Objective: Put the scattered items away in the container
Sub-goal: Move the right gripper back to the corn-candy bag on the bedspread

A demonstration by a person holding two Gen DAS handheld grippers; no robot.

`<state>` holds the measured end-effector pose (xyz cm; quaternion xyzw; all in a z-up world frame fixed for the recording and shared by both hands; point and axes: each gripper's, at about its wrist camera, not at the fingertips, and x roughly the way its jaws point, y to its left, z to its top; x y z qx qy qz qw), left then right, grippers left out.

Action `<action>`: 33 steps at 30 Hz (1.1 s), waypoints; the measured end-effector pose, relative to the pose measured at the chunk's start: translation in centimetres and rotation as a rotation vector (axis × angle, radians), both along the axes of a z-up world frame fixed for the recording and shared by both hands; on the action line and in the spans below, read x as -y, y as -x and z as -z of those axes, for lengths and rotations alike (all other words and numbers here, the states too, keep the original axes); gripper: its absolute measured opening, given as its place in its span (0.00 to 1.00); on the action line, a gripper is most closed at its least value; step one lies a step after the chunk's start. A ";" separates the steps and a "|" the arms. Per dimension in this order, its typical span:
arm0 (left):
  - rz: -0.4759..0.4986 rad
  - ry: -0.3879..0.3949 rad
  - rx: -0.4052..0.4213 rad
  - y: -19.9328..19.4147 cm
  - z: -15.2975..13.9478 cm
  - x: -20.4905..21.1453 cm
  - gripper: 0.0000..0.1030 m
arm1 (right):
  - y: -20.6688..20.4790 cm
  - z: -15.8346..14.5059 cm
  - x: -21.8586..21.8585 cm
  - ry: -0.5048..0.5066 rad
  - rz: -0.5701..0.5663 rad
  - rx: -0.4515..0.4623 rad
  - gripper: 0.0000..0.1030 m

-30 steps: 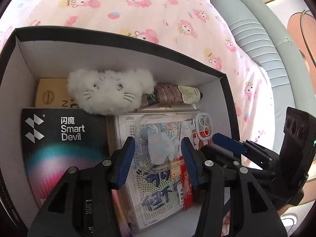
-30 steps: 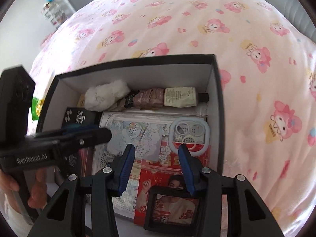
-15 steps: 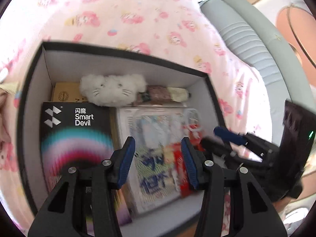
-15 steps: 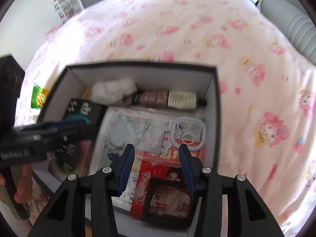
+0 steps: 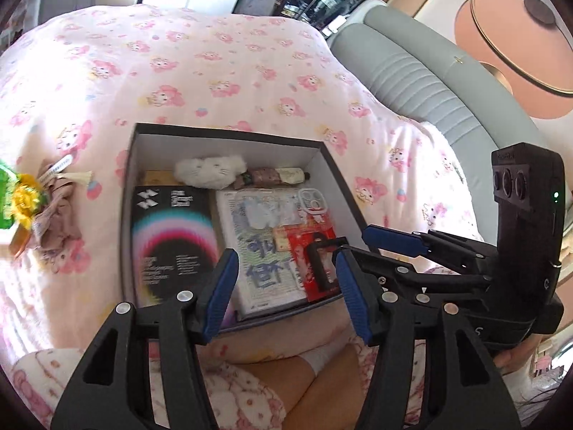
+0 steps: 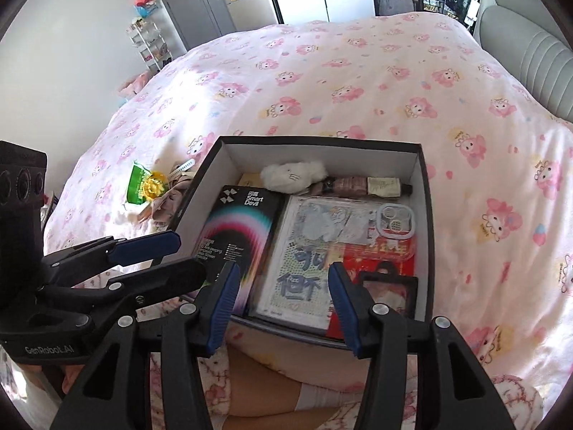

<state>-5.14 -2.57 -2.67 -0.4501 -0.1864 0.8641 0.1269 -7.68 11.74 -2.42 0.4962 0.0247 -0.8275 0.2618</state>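
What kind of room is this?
Most likely a bedroom: a big bed with a pink cartoon bedspread, a padded grey headboard, and a wardrobe behind.

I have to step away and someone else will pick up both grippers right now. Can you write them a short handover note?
Left gripper and right gripper: both open and empty, jaws just opened wider, above the box's near edge.
In the box: black Smart Devil pack, white plush, tube, clear phone case, framed photo.
Left on the bedspread, beside the box's left wall: green-and-yellow packet and beige bundle. Fetch those next.
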 end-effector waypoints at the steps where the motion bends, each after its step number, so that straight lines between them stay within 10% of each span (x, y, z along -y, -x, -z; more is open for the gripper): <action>1: -0.010 -0.005 -0.007 -0.6 -0.3 0.5 0.55 | -0.3 -0.2 0.6 -0.001 -0.017 -0.011 0.46; 33: -0.473 -0.016 -0.045 -10.7 -0.7 21.4 0.54 | -3.1 -1.4 25.1 0.054 -0.482 -0.022 0.46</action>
